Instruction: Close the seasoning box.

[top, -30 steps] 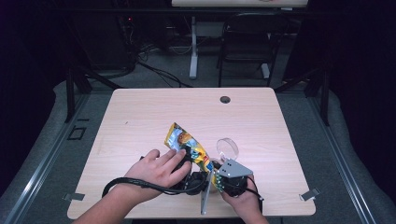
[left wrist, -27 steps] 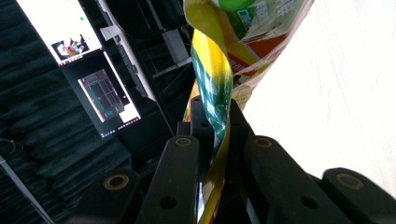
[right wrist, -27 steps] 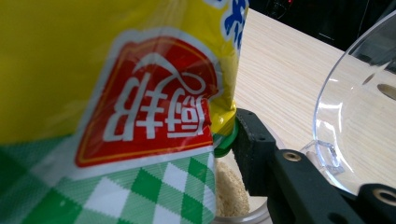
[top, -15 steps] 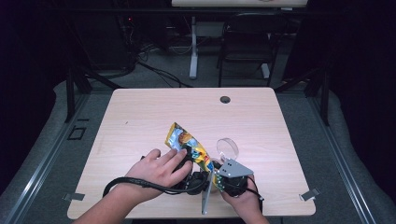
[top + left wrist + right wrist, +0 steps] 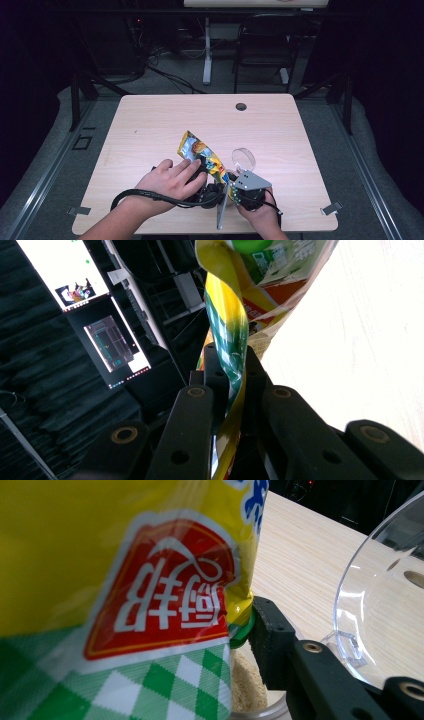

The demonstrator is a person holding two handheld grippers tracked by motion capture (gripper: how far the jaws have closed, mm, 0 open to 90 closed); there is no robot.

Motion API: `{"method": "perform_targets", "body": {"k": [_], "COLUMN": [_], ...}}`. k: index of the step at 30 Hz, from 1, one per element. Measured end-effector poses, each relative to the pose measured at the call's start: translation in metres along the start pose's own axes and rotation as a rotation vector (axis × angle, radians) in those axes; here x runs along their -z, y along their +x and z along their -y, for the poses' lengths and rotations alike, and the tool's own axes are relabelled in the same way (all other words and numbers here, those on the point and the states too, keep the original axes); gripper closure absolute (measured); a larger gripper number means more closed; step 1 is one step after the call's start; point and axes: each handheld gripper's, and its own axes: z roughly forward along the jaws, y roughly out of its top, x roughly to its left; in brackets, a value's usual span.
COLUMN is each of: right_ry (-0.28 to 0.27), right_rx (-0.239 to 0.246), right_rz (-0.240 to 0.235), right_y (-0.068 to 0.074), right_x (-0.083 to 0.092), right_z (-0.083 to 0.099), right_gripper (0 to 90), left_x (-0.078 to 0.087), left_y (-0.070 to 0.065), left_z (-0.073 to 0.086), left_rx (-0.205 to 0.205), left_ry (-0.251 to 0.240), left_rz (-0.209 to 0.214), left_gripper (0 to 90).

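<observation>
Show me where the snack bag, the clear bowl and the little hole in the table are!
snack bag [image 5: 196, 149]: high view, printed front.
clear bowl [image 5: 243, 159]: high view, rim.
table hole [image 5: 241, 106]: high view, centre.

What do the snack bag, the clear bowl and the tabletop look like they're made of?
The snack bag: thin glossy printed plastic film, judging by its sheen and twisted, crinkled edge. Both grippers are shut on it. The clear bowl: see-through rigid plastic or possibly glass; bright highlights along its rim, the table visible through it. The tabletop: pale wood-grain, likely matte laminate.
</observation>
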Motion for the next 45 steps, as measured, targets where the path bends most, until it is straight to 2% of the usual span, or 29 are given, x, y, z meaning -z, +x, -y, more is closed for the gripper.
{"method": "perform_targets", "body": {"k": [7,8,30,45], "right_ry": [0.004,0.003,-0.005,-0.008], "right_rx": [0.005,0.005,0.0,0.014], "right_rz": [-0.001,-0.002,-0.005,0.001], "right_y": [0.0,-0.0001,0.0008,0.0018], "right_x": [0.0001,0.0001,0.0011,0.002], "right_z": [-0.0001,-0.0001,-0.001,-0.001], "right_gripper": [71.1,71.1,71.0,71.1], "left_x": [0.0001,0.0001,0.0016,0.0033], "left_y": [0.0001,0.0002,0.0025,0.0036], "left_z": [0.0001,0.0003,0.0006,-0.0006], "left_rx": [-0.001,0.003,-0.004,-0.01], "left_ry": [0.0,-0.001,-0.003,-0.005], "left_rz": [0.001,0.014,0.006,0.001], "left_gripper": [86.7,86.7,86.7,86.9]}}
